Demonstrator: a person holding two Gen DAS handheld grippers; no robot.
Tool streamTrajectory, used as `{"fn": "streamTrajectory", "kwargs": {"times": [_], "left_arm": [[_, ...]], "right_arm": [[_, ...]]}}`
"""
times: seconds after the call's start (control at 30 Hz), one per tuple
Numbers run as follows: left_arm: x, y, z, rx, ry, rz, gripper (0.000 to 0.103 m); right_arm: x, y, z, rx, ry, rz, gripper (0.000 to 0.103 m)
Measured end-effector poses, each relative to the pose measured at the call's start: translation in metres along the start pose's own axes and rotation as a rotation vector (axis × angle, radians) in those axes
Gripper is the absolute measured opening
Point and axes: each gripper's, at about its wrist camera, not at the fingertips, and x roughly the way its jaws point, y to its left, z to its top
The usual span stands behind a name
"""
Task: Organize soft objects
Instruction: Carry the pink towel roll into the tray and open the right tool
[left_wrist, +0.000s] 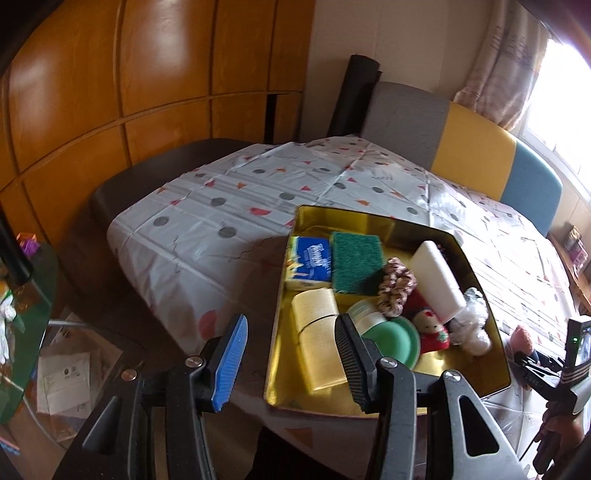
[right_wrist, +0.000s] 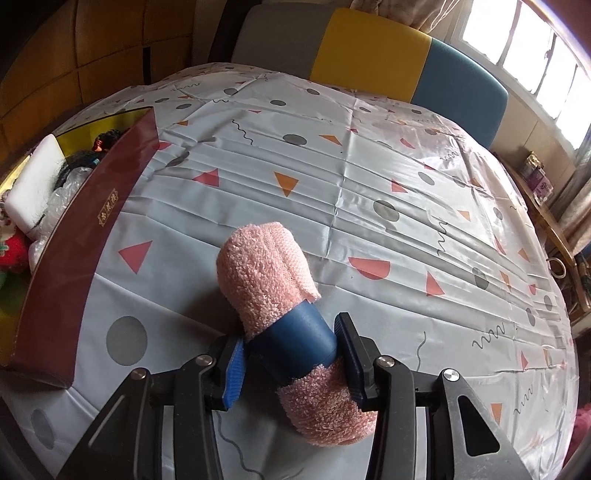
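A gold tin tray (left_wrist: 369, 218) on the table holds a blue tissue pack (left_wrist: 309, 263), a green scouring pad (left_wrist: 356, 261), a yellow cloth (left_wrist: 317, 314), a patterned scrunchie (left_wrist: 397, 288), a white sponge block (left_wrist: 437, 282), a small red doll (left_wrist: 430, 328) and crumpled clear plastic (left_wrist: 474, 317). My left gripper (left_wrist: 291, 325) hovers open over the tray's near left corner, with nothing between its fingers. My right gripper (right_wrist: 291, 332) is shut on a rolled pink towel (right_wrist: 258, 266), its pads against the roll's blue band (right_wrist: 295, 339). The roll sits low over the tablecloth beside the tray's maroon outer wall (right_wrist: 74, 258).
A patterned grey tablecloth (right_wrist: 369, 184) covers the table. Behind it stands a grey, yellow and blue chair back (left_wrist: 476, 155). Wooden cabinet doors (left_wrist: 110, 92) fill the left, with a dark chair (left_wrist: 147, 173) and a glass side table (left_wrist: 33, 314) below them. A bright window (right_wrist: 535, 44) is at the right.
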Motion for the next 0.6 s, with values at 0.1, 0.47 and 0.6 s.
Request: {"fn": "streamTrajectory", "kwargs": {"times": [0.1,0.47,0.6], "left_arm": [[0.002,0.012,-0.003,-0.030,0.009,0.014,0.050],[0.002,0.025,-0.005,-0.071,0.008,0.026,0.050],[-0.001,0.020,-0.004,-0.055,-0.002,0.020,0.050]], "right_arm": [[-0.008,0.004,0.000,0.007,-0.009,0.023,0.045],[-0.083,0.048,0.024,-0.054,-0.188,0.242,0.045],[-0.107,0.094,0.037,-0.172,-0.237,0.365,0.045]]}}
